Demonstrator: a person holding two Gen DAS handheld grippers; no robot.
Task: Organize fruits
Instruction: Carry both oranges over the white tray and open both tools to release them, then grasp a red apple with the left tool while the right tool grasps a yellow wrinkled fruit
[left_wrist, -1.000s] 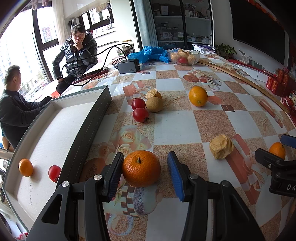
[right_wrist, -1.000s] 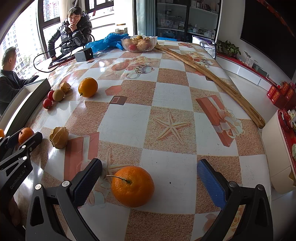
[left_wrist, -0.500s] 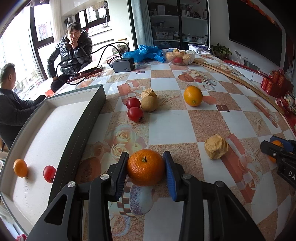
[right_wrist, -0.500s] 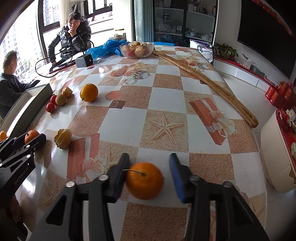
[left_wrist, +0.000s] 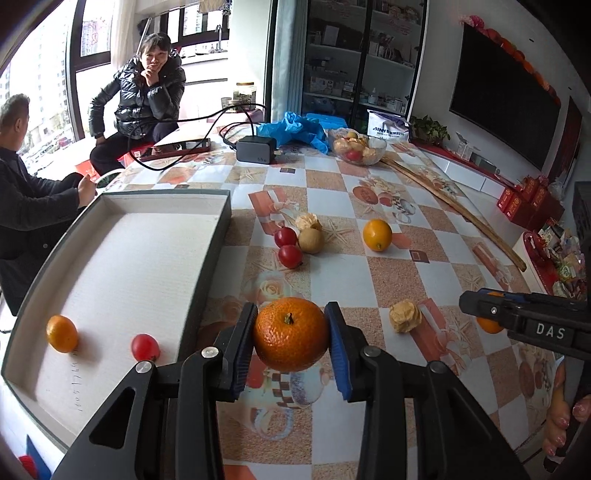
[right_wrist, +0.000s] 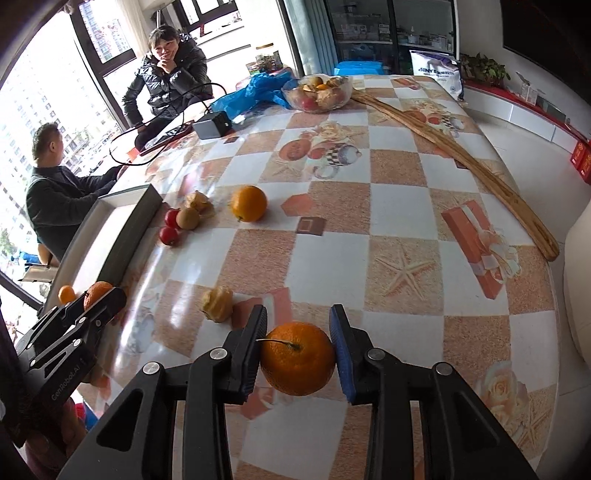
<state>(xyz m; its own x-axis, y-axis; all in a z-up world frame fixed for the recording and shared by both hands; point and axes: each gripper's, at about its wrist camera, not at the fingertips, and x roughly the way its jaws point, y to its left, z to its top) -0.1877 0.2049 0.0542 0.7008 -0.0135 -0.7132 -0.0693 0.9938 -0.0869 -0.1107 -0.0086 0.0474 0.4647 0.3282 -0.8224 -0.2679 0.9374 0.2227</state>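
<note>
My left gripper (left_wrist: 291, 341) is shut on a large mandarin (left_wrist: 290, 334), lifted just off the patterned table. In the right wrist view my right gripper (right_wrist: 297, 349) is shut on another mandarin (right_wrist: 297, 358) with a thin stem, also raised. To the left lies a white tray (left_wrist: 122, 266) with a dark rim, holding a small orange (left_wrist: 62, 333) and a red fruit (left_wrist: 145, 347). Loose on the table are two red fruits (left_wrist: 288, 246), a brown round fruit (left_wrist: 311, 240), an orange (left_wrist: 377, 235) and two papery husked fruits (left_wrist: 405, 316).
A glass bowl of fruit (left_wrist: 356, 149), a blue plastic bag (left_wrist: 295, 129), a black power adapter with cable (left_wrist: 256, 148) and a long wooden stick (left_wrist: 454, 205) lie at the far end. Two seated people (left_wrist: 146, 96) are beyond the table's left side.
Both grippers closed from wide apart onto their mandarins and then rose with them. The table now looks farther below in both views.
</note>
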